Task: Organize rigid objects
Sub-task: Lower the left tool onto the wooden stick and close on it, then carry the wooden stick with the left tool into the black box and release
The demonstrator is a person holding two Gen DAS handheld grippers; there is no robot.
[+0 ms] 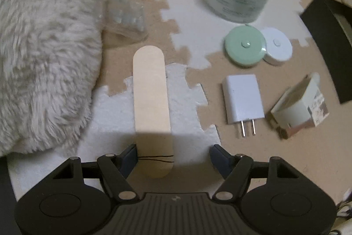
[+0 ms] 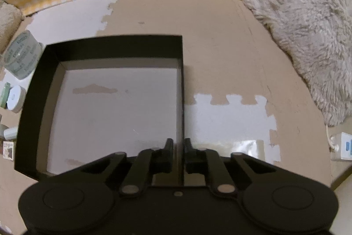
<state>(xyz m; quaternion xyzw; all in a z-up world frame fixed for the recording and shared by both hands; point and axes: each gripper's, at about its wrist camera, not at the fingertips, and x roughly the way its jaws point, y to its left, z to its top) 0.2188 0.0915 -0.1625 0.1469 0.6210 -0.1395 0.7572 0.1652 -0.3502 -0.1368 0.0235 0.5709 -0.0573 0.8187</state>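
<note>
Left gripper (image 1: 173,154) wide open over near end of stick (image 1: 151,102), long axis dead ahead on floor mat (image 1: 189,14); right gripper (image 2: 177,152) pinched on box (image 2: 110,45) wall, probably gripping; left nearer stick.

Wooden stick (image 1: 151,100) flat, black box (image 2: 33,102) open

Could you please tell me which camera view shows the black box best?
The right wrist view. The black box fills the middle of the frame, open top and pale floor visible, and the right gripper is shut on its right wall. The left wrist view catches only one dark corner of it at the right edge.
</note>
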